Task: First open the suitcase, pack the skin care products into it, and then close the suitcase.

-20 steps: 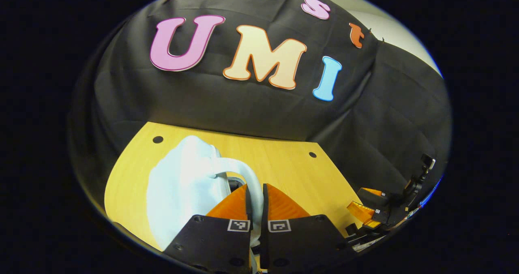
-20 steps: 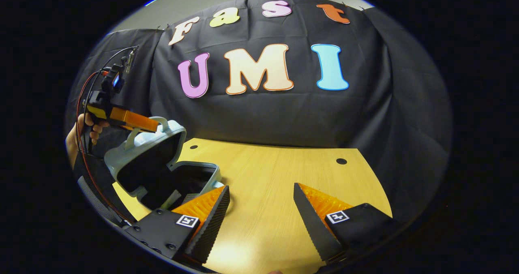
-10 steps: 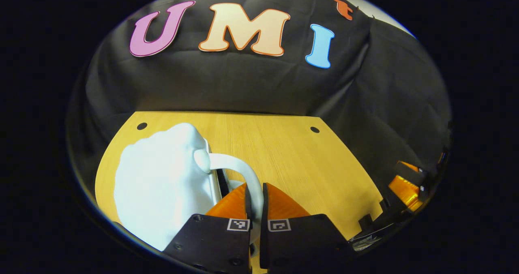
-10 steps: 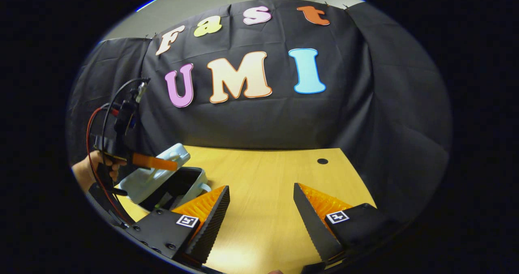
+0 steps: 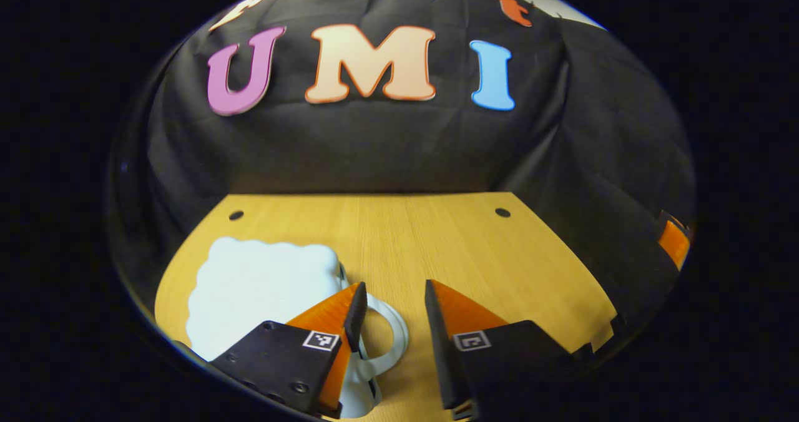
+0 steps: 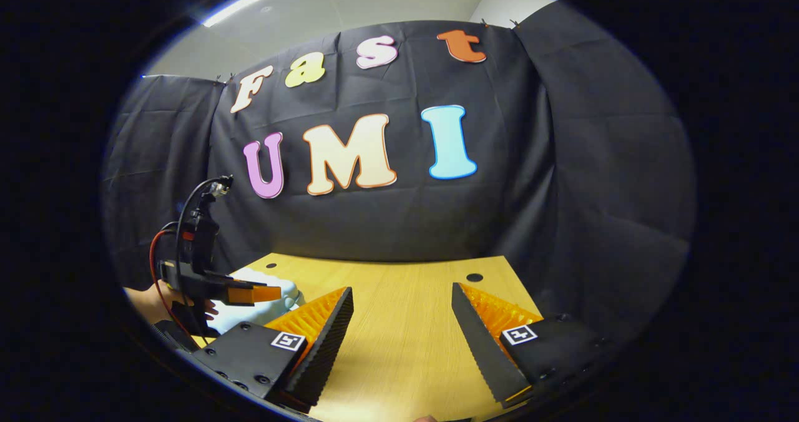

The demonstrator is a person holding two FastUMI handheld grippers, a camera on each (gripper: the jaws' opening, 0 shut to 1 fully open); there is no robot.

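Jaws of both our grippers stand parted and empty. Our left gripper [image 5: 390, 303] hovers over the handle [image 5: 387, 341] of the pale suitcase [image 5: 262, 284], which lies shut on the left side of the wooden table [image 5: 474, 253]. Our right gripper [image 6: 402, 313] waits over bare tabletop. With the lid down, we judge the task essentially finished; only withdrawal remains.

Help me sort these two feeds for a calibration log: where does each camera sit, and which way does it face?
Left gripper view: rides the left gripper, fingers apart, looking down over the closed pale-blue suitcase and its handle on the wooden table.
Right gripper view: rides the open right gripper, facing the booth wall across the table; the left gripper and the hand holding it appear at its left.
Shared: table, suitcase, left gripper.
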